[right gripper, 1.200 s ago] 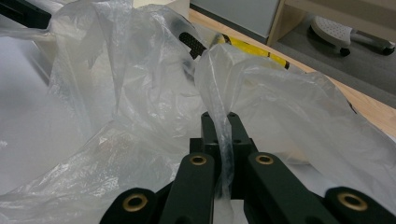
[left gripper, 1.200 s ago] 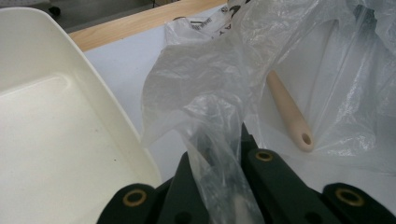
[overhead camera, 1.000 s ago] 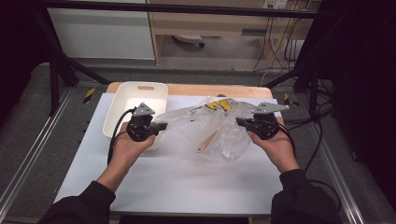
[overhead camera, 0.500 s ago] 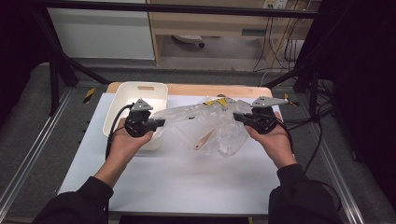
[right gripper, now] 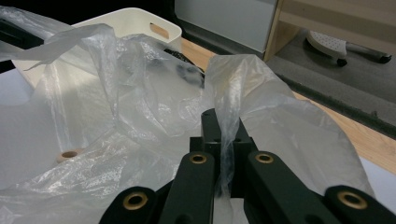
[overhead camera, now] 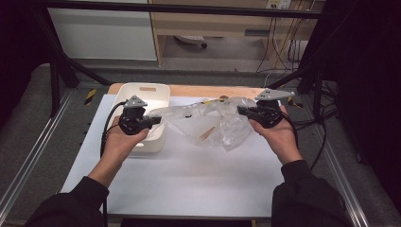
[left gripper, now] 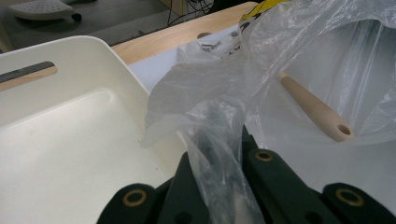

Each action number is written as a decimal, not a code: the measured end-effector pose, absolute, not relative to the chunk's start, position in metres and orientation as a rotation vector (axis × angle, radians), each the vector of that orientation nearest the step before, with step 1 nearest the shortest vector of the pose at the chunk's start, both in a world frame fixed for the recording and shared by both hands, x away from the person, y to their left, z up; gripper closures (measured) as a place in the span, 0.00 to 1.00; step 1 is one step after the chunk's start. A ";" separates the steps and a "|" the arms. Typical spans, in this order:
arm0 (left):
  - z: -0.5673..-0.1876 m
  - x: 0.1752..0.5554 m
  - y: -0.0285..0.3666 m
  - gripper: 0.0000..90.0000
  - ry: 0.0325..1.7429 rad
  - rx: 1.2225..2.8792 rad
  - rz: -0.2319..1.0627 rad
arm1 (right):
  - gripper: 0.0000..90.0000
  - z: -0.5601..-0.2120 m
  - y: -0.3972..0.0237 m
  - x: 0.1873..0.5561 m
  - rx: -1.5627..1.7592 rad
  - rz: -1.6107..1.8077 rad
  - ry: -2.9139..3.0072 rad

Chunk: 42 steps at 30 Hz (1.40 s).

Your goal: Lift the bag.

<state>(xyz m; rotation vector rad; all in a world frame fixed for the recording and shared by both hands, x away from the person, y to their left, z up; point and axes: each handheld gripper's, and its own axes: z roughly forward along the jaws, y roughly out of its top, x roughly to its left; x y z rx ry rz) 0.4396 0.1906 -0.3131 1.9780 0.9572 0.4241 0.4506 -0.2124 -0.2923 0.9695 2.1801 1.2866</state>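
Two claws, both mine, each clamped shut on a fold of the clear plastic bag (overhead camera: 208, 124); left gripper (overhead camera: 152, 121) pinches its left end, film bunched between the jaws in the left gripper view; right gripper (overhead camera: 242, 111) pinches the right end; bag hangs stretched between them, sagging just above the white table (overhead camera: 189, 179); wooden handle (left gripper: 315, 109) lies inside the bag, ahead and right of my left jaws, ahead and left of my right jaws (right gripper: 69, 154); white bin (overhead camera: 146, 94) sits under and beside the left claw; to do it well, I judge: keep both pinches firm, lift evenly, tilt the mouth toward the bin so the handle slides without tearing the film.
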 end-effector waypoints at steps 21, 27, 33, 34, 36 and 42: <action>-0.281 0.443 0.202 1.00 0.960 1.930 0.462 | 1.00 -0.269 -0.222 0.451 0.974 1.280 2.140; -0.273 0.445 0.203 1.00 0.961 1.925 0.474 | 1.00 -0.264 -0.224 0.454 0.978 1.285 2.130; -0.264 0.448 0.205 1.00 0.961 1.914 0.487 | 1.00 -0.258 -0.225 0.457 0.986 1.291 2.117; -0.263 0.448 0.204 1.00 0.960 1.912 0.489 | 1.00 -0.257 -0.226 0.458 0.982 1.292 2.117; -0.260 0.449 0.204 1.00 0.959 1.913 0.493 | 1.00 -0.254 -0.226 0.459 0.986 1.290 2.115; -0.254 0.452 0.203 1.00 0.962 1.906 0.503 | 1.00 -0.249 -0.226 0.462 0.989 1.281 2.111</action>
